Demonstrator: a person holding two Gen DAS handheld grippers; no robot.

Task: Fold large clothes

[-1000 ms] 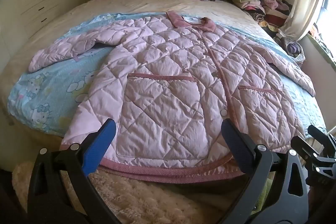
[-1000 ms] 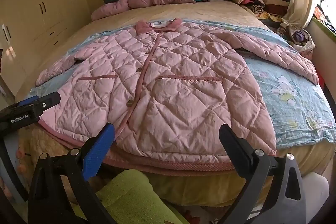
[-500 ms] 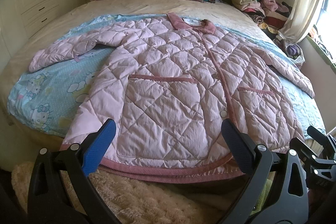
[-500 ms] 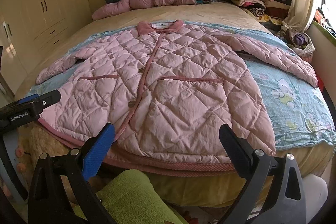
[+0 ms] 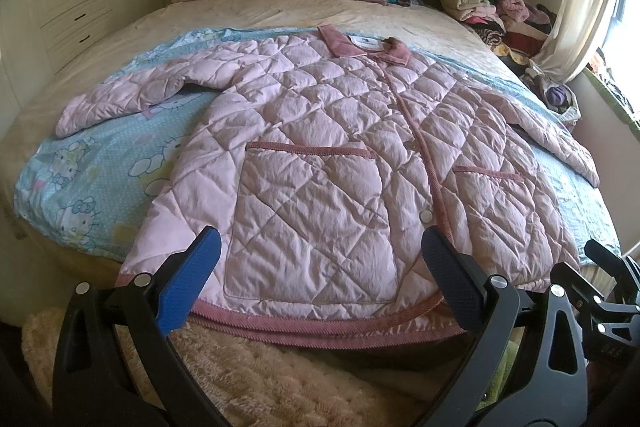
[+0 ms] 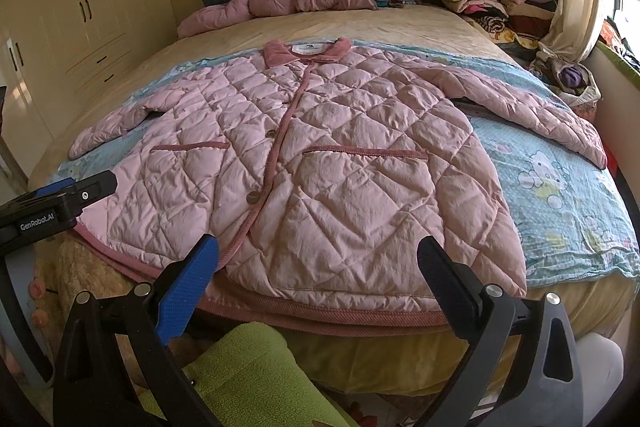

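**Both grippers hung wide at the foot of the bed, coat untouched**

You had the pink quilted coat (image 5: 320,147) laid flat, front up and buttoned, across the blue cartoon sheet (image 5: 100,163), collar toward the headboard and hem draped just over the bed's foot edge. Your left gripper (image 5: 320,279) hovered above the hem with its fingers spread wide and nothing between them; your right gripper (image 6: 318,275) was spread just as wide and equally empty, near the hem's other half.

Here was the risk as I judged it: the padding was thick and slick-looking, so a shallow pinch at the corded hem could have slipped out mid-lift. The left sleeve (image 5: 120,99) lay bent back on itself, and the right sleeve (image 6: 532,103) ran out toward the bed's side edge; folding the body first might have trapped either one crooked. And with the hem overhanging the foot edge, any pull toward you could have dragged the whole coat, sheet and all, off the mattress.
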